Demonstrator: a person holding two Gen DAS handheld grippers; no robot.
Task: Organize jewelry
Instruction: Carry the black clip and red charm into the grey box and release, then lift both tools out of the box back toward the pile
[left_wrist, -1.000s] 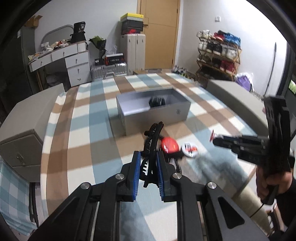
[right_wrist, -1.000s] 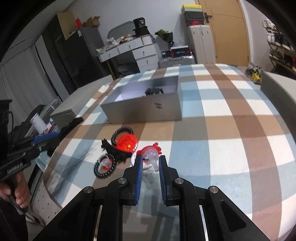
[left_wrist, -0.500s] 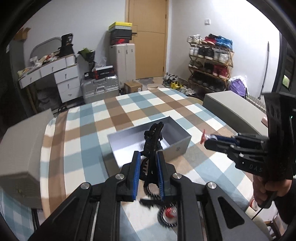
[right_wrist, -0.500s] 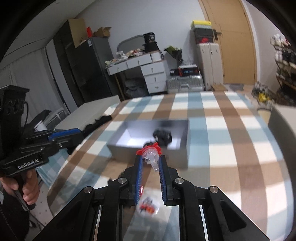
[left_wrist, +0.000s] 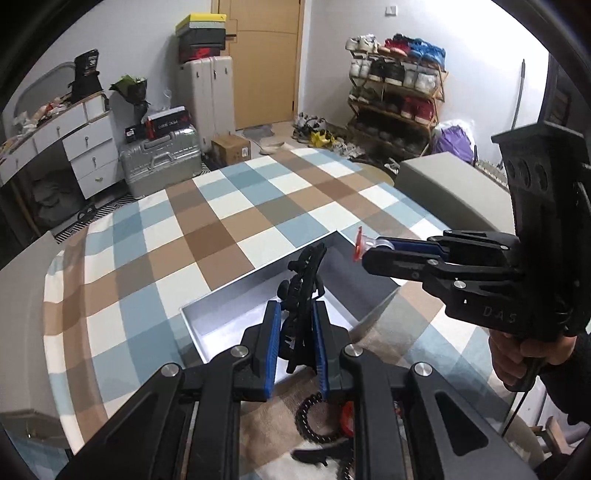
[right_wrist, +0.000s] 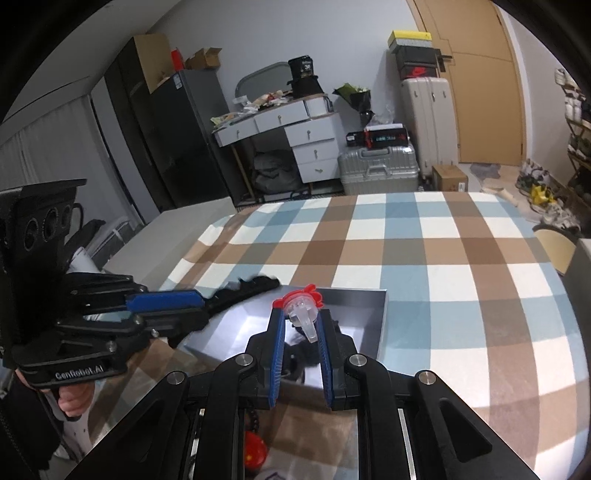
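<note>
The black hair claw sits clamped between the blue pads of the left tool, its long axis running up and away along the fingers toward twelve o'clock in the left wrist view, its far tip hanging over the open grey box. The box lies directly below and ahead of that tool, so the coming release looks to depend on the claw being above the box's floor, not its near wall; from here it appears to be. The right tool grips a small clip with a red top and a clear body, upright between its pads, and it too hovers over the box, toward the three o'clock end as the left camera sees it. Both tools seem about equally near the box. Inside, a dark item lies under the right tool, half hidden. Outside the box, at six o'clock on the checked table, a black beaded ring and a red round piece remain.
</note>
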